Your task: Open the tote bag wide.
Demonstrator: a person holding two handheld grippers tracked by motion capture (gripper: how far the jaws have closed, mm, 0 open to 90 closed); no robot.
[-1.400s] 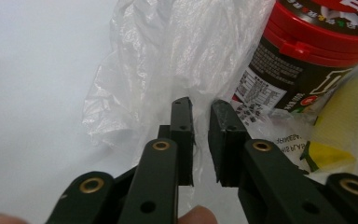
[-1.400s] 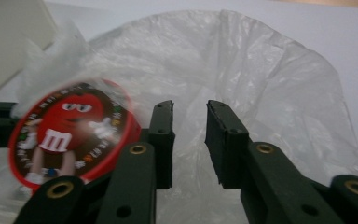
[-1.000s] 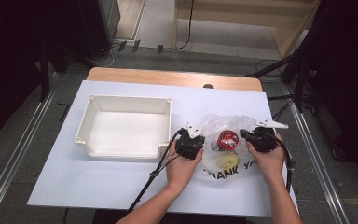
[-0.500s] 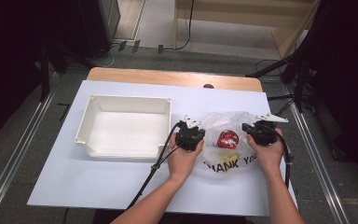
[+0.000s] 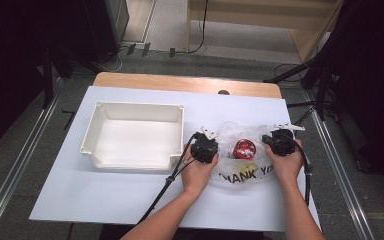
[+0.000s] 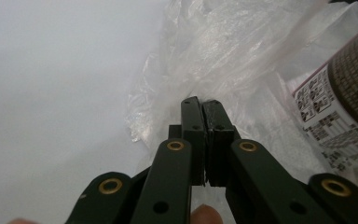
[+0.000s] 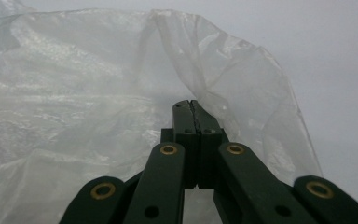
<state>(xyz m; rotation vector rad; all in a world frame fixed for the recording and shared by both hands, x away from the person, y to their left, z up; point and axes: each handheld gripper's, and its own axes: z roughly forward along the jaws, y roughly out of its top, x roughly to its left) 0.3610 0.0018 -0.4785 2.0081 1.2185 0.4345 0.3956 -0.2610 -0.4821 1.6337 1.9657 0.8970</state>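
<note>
You are holding the left gripper with its jaws pressed fully together, and they are pinching a fold of the clear plastic bag at its left edge. Your right gripper is in the same state: its jaws are closed tight, and they are gripping the thin film of the bag at its right edge.

From the high view, both grippers are sitting at the two sides of the bag, which is lying on the white table, just beside the empty white tray. Inside the bag, between your hands, a can with a red top is standing, and something yellow is lying near it.

I judge that you are opening the mouth of the bag. The next move is probably asking you to pull both edges apart gently, keeping both grips firm, because the thin film is slipping easily and the can may tip.
</note>
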